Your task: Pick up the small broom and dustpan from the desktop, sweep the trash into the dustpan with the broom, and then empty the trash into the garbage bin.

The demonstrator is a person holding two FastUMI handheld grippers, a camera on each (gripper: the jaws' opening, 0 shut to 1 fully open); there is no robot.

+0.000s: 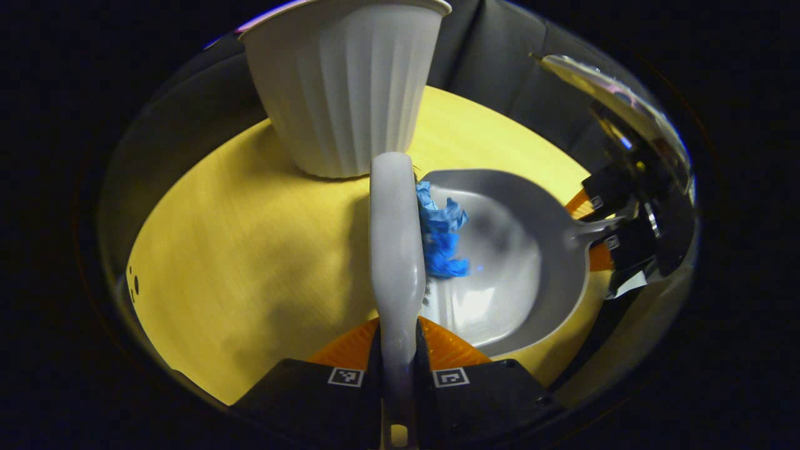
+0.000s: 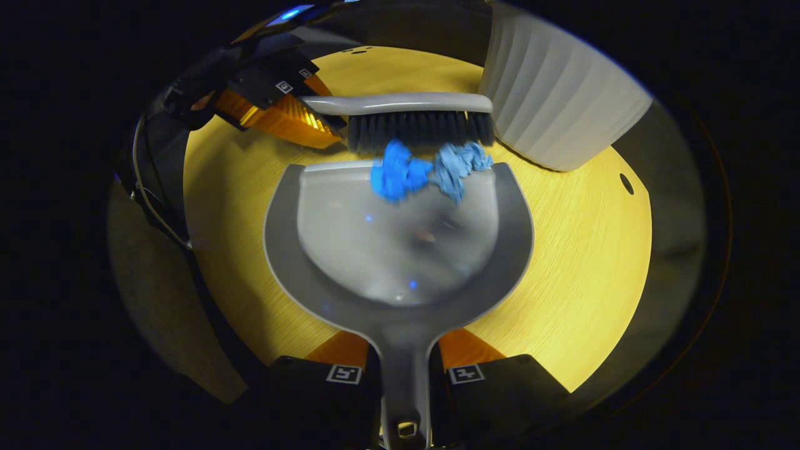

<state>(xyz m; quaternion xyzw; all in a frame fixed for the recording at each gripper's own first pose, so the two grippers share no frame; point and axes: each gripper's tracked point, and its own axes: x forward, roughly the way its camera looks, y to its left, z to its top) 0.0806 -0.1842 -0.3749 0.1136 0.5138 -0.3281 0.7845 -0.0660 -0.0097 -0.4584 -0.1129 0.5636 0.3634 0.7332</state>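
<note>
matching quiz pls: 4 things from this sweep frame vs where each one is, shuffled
1 broom
2 dustpan
3 blue trash
4 white bin

a standing on the table beyond the dustpan's mouth
b handle held by the left gripper
c at the dustpan's mouth, against the bristles
d handle held by the right gripper

Pairs: 1-b, 2-d, 3-c, 4-a

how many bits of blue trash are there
2, touching each other at the dustpan mouth, just under the broom bristles: a darker blue wad and a paler blue wad beside it. More could be hidden behind the bristles.
</note>
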